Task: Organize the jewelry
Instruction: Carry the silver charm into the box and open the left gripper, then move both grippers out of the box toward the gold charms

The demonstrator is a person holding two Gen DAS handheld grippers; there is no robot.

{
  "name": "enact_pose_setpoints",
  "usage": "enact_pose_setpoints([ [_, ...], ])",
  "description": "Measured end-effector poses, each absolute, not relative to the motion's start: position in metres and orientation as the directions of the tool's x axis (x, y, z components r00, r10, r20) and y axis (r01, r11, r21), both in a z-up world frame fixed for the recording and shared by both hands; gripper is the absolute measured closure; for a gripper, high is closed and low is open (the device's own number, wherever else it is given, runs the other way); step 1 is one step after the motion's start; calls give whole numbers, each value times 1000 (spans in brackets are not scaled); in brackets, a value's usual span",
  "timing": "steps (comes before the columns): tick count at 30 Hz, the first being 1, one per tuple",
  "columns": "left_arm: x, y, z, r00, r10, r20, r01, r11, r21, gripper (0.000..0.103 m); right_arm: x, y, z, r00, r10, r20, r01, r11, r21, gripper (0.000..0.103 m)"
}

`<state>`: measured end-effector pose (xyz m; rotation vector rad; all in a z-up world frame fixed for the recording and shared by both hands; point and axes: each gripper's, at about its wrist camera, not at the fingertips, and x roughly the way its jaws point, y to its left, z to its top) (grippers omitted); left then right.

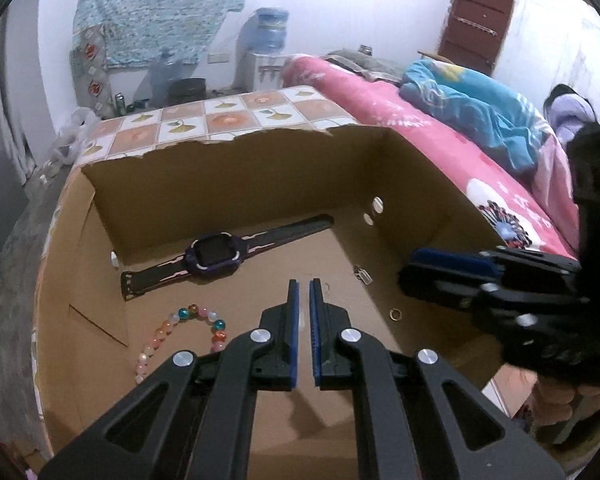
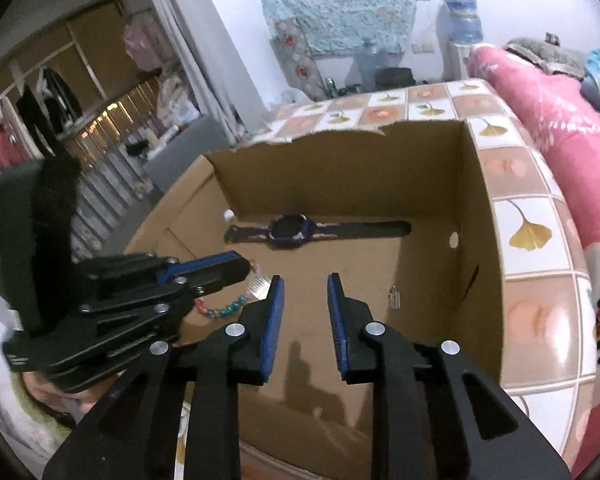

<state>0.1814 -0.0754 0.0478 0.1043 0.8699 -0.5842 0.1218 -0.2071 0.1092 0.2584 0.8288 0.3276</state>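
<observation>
1. A cardboard box [image 1: 228, 168] stands on the table [image 1: 236, 116], with a bed [image 1: 379, 96] along the table's right side.
2. In the box, a watch [image 1: 216, 256] lies along the far wall.
3. A bead bracelet [image 1: 180, 332] lies nearer, to the left.
4. A small ring [image 1: 395, 313] and a clasp [image 1: 363, 275] lie to the right.
5. A water dispenser [image 1: 266, 52] stands beyond the table.
</observation>
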Motion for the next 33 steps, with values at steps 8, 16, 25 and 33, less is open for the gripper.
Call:
enact_pose_setpoints([
  [8, 176, -58, 61, 552, -440, -708, 485, 860, -156, 98, 103, -243, 135, 701, 390, -598, -151, 900, 410, 73],
  [16, 152, -42, 78, 582, -460, -671, 478, 861, -175, 98, 75, -263, 156, 751, 371, -546, -122, 891, 436, 70],
  [25, 111, -29, 92, 597, -504, -624, 499, 842, -203, 69, 40, -256, 164, 766, 354, -537, -120, 899, 421, 61],
  [33, 73, -30, 94, 596, -501, -628, 520, 836, -174, 38, 14, -248, 160, 761, 315, -568, -87, 916, 391, 41],
])
